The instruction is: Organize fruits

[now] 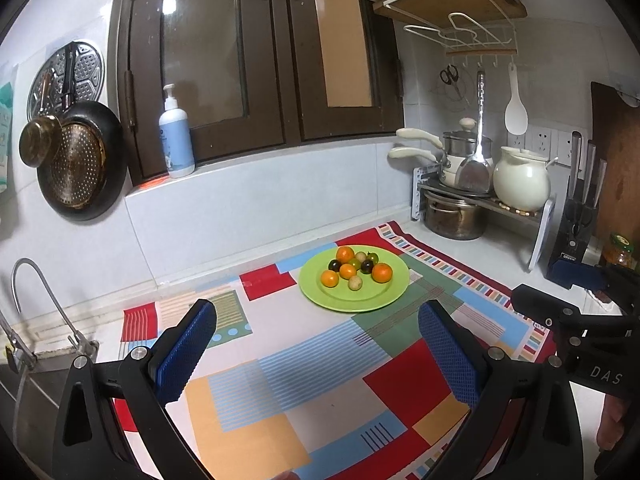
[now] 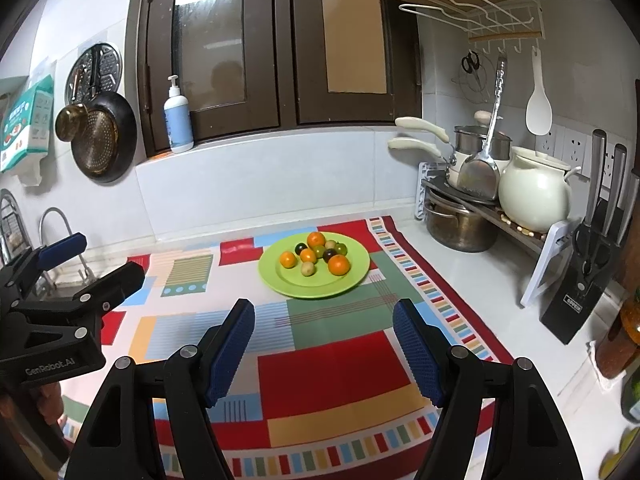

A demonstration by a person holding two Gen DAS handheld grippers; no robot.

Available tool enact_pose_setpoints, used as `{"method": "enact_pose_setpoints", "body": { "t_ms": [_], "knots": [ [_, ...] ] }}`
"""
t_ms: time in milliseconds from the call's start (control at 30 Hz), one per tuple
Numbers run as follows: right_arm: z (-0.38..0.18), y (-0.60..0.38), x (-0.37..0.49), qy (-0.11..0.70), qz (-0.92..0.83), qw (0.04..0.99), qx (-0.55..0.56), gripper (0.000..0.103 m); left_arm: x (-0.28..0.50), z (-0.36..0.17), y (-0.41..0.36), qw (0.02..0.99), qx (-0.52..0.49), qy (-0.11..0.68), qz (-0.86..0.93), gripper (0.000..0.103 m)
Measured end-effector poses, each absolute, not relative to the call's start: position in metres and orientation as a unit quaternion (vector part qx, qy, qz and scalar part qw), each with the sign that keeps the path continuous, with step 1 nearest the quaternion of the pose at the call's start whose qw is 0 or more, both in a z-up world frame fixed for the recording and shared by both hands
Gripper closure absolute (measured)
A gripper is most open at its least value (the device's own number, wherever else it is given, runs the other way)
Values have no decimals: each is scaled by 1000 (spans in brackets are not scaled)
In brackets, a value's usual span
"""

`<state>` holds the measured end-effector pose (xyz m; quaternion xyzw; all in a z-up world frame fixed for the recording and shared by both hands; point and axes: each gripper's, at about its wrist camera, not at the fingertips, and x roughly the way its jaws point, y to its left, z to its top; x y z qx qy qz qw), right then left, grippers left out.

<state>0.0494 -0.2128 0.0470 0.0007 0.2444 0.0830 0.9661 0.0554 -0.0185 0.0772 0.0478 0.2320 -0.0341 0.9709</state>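
A green plate (image 1: 384, 296) (image 2: 280, 276) sits on a colourful patchwork mat and holds a small pile of fruit: several small oranges (image 1: 382, 272) (image 2: 339, 265), dark plums (image 1: 367, 266) (image 2: 329, 255), pale round fruits (image 1: 355, 282) (image 2: 307, 268) and greenish ones (image 1: 372, 257) (image 2: 340, 248). My left gripper (image 1: 318, 320) is open and empty, above the mat short of the plate. My right gripper (image 2: 324, 318) is open and empty, also short of the plate. Each gripper shows at the edge of the other's view, the right gripper (image 1: 576, 320) and the left gripper (image 2: 76, 280).
A shelf rack at the back right carries pots (image 2: 460, 220) and a white jar (image 2: 534, 192). A knife block (image 2: 580, 280) stands right of it. A sink with a tap (image 1: 36, 308) lies left of the mat. A pan (image 1: 80, 164) hangs on the wall.
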Motion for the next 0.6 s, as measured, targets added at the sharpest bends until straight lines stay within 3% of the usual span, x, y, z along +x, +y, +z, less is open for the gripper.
{"method": "enact_pose_setpoints", "body": {
  "t_ms": [600],
  "knots": [
    [45, -210, 53, 253, 89, 963, 2, 31, 57, 75, -14, 968, 47, 243, -29, 0]
  ]
}}
